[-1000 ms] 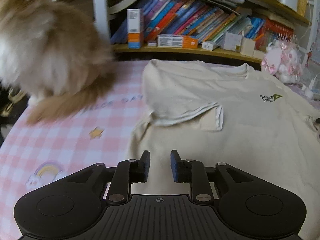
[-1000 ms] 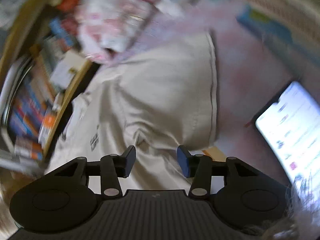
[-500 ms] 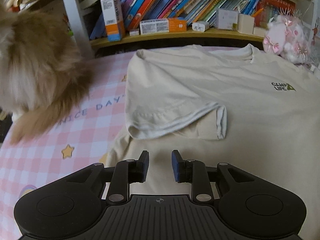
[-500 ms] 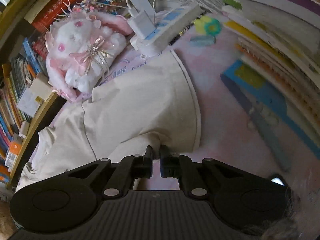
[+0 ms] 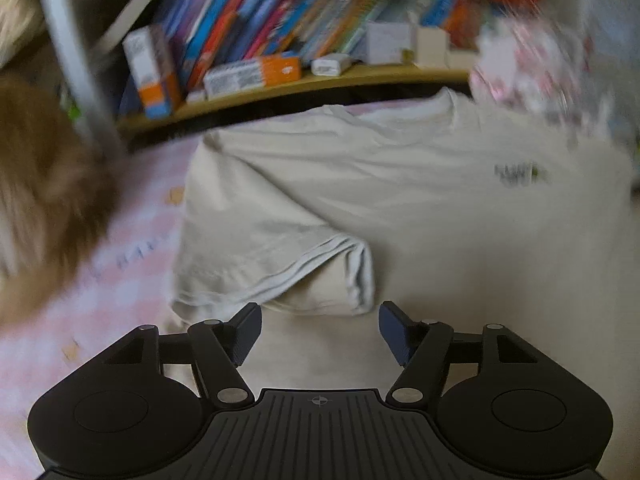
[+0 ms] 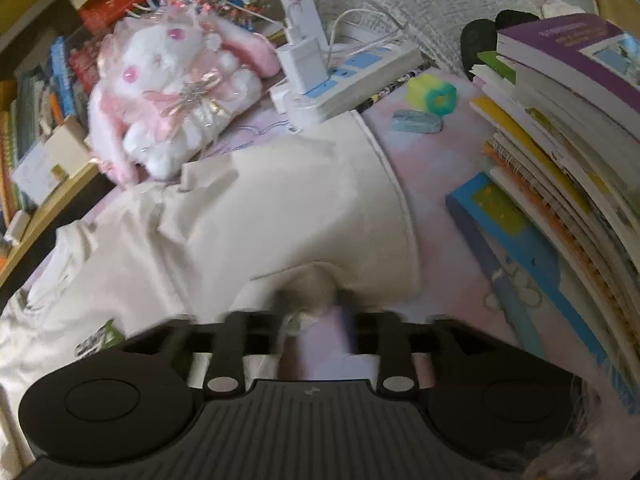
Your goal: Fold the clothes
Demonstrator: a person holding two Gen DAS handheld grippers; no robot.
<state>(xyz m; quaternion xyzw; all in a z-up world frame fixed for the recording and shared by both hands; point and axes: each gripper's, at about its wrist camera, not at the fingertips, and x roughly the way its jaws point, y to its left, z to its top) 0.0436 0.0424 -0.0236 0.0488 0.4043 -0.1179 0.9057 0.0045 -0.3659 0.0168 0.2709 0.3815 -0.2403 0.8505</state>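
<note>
cream cotton t-shirt (image 5: 400,200) flat on the pink checked cloth (image 5: 100,300), just ahead of both my grippers.
my left gripper (image 5: 320,330) has just been opening, nothing between its jaws, the folded sleeve just beyond. my right gripper (image 6: 312,312) has just been opening too, blurred; its grip i cannot tell. only the right view shows the white power strip (image 6: 360,76).
</note>
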